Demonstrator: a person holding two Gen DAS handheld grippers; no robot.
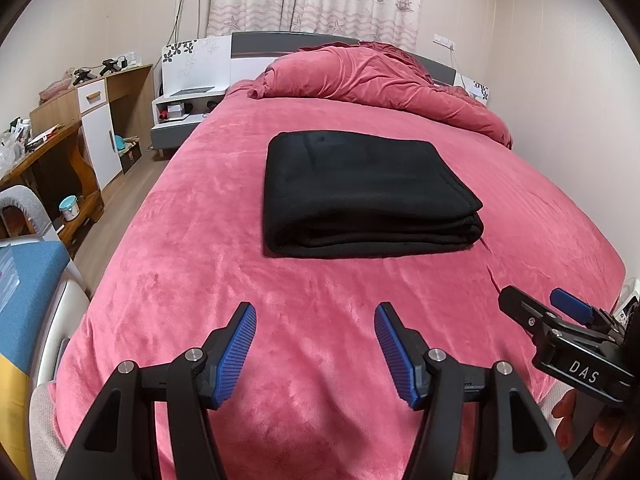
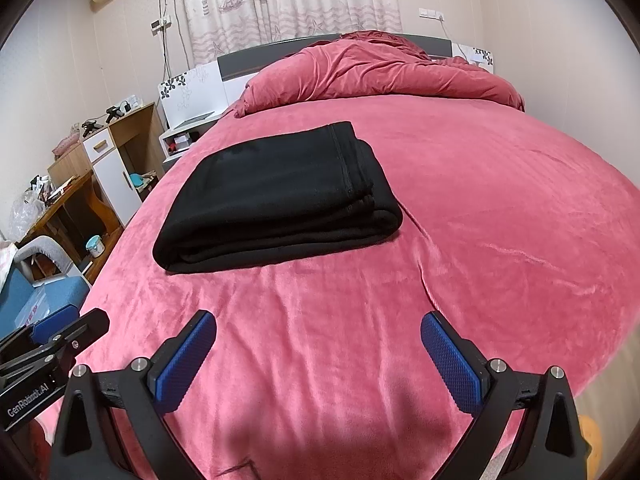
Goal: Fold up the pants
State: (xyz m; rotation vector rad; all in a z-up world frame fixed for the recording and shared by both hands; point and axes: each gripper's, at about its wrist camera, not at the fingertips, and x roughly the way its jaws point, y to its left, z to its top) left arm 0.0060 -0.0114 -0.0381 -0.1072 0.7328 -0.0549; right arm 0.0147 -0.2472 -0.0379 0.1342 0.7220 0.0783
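The black pants (image 1: 360, 192) lie folded in a thick rectangular stack in the middle of the pink bed (image 1: 280, 300); they also show in the right wrist view (image 2: 276, 196). My left gripper (image 1: 316, 316) is open and empty, held above the bed's near part, short of the stack. My right gripper (image 2: 320, 324) is open and empty, also short of the stack. Each gripper shows in the other's view: the right one (image 1: 536, 300) at the lower right, the left one (image 2: 76, 318) at the lower left.
A bunched pink duvet (image 1: 380, 76) lies at the bed's head. A wooden desk with clutter (image 1: 52, 152) and a white nightstand (image 1: 180, 108) stand left of the bed. A blue and grey chair (image 1: 32, 272) is near the bed's left corner.
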